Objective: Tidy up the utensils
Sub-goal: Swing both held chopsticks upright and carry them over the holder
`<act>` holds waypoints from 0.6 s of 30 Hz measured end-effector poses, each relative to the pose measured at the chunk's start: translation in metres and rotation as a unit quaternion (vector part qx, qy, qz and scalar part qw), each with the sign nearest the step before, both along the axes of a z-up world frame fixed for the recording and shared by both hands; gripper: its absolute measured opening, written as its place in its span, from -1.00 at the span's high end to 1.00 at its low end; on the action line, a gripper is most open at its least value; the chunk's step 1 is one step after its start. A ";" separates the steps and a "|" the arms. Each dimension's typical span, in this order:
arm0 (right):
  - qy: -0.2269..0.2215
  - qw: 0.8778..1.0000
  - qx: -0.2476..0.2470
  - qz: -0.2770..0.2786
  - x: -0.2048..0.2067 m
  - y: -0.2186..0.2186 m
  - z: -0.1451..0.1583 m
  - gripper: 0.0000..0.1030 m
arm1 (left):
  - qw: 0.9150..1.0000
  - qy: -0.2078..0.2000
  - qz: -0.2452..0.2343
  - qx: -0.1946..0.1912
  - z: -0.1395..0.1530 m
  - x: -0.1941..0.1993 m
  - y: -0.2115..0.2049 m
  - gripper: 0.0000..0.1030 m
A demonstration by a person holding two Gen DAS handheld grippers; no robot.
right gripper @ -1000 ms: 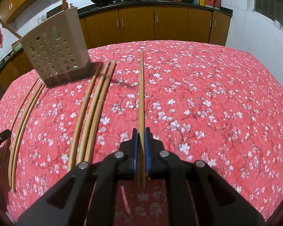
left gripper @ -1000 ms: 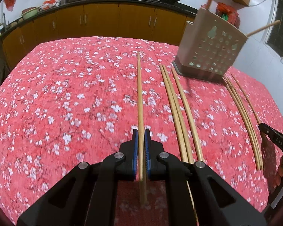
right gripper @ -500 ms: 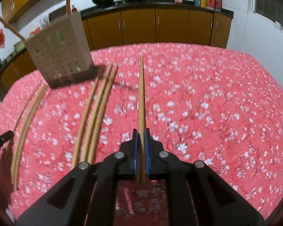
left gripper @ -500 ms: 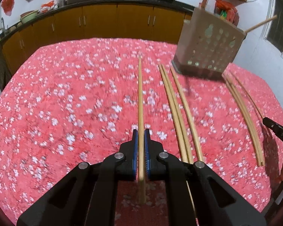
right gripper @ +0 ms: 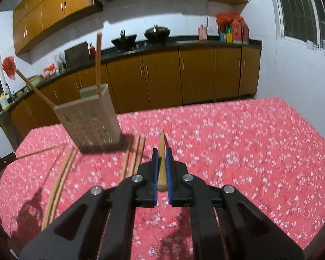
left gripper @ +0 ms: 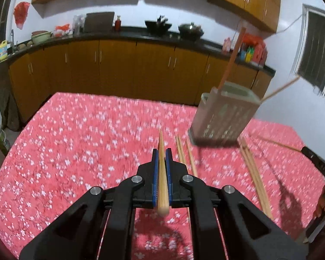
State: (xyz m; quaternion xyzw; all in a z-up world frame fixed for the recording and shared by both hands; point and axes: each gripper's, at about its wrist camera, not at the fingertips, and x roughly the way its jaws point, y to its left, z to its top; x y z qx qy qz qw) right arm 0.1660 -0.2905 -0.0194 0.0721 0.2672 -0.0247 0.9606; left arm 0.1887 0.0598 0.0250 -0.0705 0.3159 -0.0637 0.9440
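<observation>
Left gripper [left gripper: 162,153]: I have it clamped on one chopstick [left gripper: 161,173] — the blue pads squeeze it from both sides, butt end toward my camera, tip running forward and clear of the cloth.
Right gripper [right gripper: 162,152]: closed the same way on its own chopstick [right gripper: 162,166], tip forward, butt just behind the pads.
Holder from the left: the perforated utensil holder [left gripper: 223,117] stands ahead and to the right of my left claw, on the red floral tablecloth [left gripper: 75,147].
Holder from the right: the same holder [right gripper: 91,121] sits ahead and to the left — so it lies between my two hands, neither clearly nearer from these views.
Long axis: each held stick lies along its gripper's line, slanting downward; I judge each must be swung toward upright over the holder's open top.
Already in: two sticks lean out of the holder.
Left on the cloth: loose chopsticks [left gripper: 253,173] beside the holder's base, more [right gripper: 133,158] near my right claw.
</observation>
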 end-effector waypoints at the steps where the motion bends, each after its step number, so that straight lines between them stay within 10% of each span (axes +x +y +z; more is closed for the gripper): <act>1: -0.004 1.000 0.001 0.000 0.000 0.000 0.003 0.85 | 1.000 -0.007 0.001 -0.003 0.004 -0.001 0.000 0.86; 18: -0.108 0.991 0.039 0.063 -0.018 0.011 0.097 0.85 | 0.995 -0.097 -0.034 -0.014 0.078 -0.017 -0.011 0.86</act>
